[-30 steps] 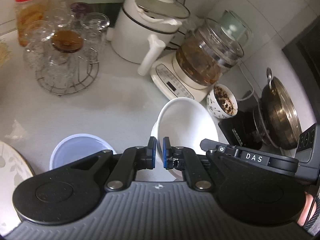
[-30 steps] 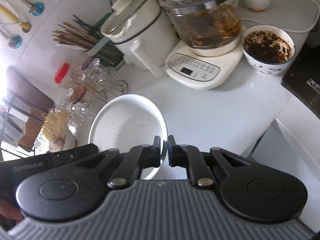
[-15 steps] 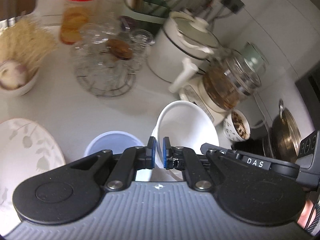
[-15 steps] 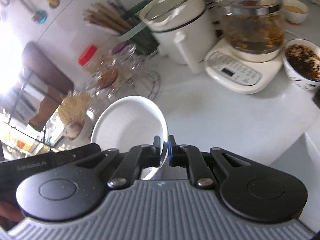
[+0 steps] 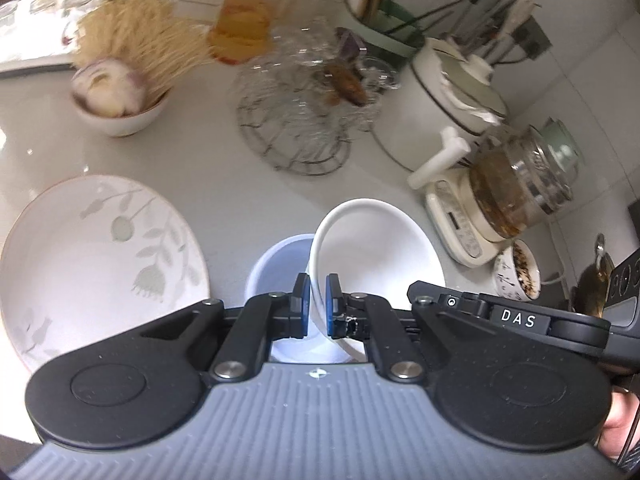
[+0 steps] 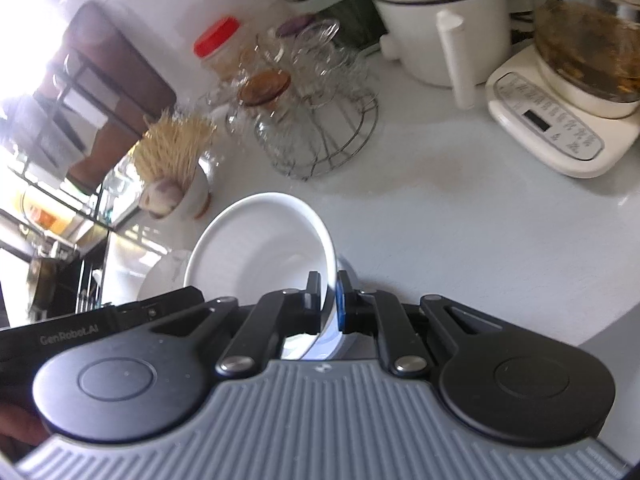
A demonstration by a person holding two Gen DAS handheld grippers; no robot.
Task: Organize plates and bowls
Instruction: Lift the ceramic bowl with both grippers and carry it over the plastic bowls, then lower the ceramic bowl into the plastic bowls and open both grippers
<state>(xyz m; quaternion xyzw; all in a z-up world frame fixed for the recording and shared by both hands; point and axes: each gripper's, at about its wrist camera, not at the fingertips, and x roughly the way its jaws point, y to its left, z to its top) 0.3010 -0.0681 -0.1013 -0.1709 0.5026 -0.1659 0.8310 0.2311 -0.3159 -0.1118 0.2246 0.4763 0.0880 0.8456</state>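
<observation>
Now the white bowl (image 5: pixel 372 248), pinched at opposite sides of its rim by the left claw (image 5: pixel 314 304) and the right claw (image 6: pixel 329 300), hangs tilted over the pale blue bowl (image 5: pixel 276 256); a second ago the blue bowl lay off to the left, clear of it. Both claws are clenched on the white rim as before. The leaf-patterned plate (image 5: pixel 96 256), earlier only a sliver at the picture's edge, now fills the left side, just beside the blue bowl. A small bowl of garlic (image 5: pixel 116 100) has come into sight behind it. Further back stand the wire rack of glasses (image 5: pixel 304 120), the white pot (image 5: pixel 436 100) and the glass kettle (image 5: pixel 516 188), with a cup of dregs (image 5: pixel 516 276) near the white bowl's right. The tabletop (image 6: pixel 460 232) lies bare to the right, up to its front edge.
</observation>
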